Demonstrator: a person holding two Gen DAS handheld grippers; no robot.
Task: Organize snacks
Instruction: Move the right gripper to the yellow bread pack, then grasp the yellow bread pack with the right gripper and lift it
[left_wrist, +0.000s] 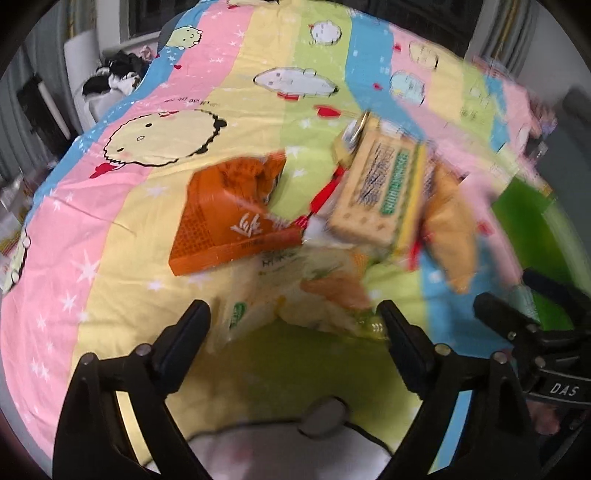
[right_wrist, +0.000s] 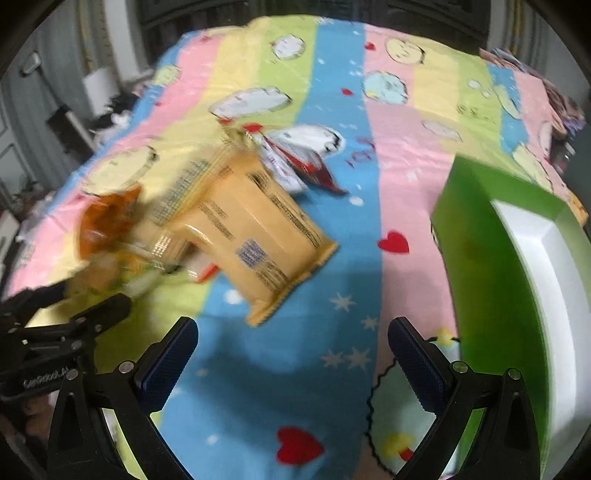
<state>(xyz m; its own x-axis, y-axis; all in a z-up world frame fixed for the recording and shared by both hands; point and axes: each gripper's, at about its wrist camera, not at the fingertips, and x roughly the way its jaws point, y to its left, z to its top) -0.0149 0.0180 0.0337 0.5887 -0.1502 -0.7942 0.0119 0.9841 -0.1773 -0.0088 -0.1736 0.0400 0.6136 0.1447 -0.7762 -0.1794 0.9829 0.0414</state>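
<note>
Both the left gripper (left_wrist: 293, 325) and right gripper (right_wrist: 293, 341) are held wide, empty; a snack pick toward the green box (right_wrist: 491, 258) is judged pending.

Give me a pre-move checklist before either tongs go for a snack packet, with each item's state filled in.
1. Left tongs open, nothing pressed between the pads: ok.
2. Right tongs open and empty: ok.
3. Green box in view, open side showing its white inside: ok.
4. Yellow packet lying apart from the box, top face clear for a grasp: ok.
5. Orange packet free of the pile: not ok, it lies on a pale packet.
6. Picture sharpness for aiming: not ok, both views are blurred.
7. Room between the two tongs: cannot tell.
</note>
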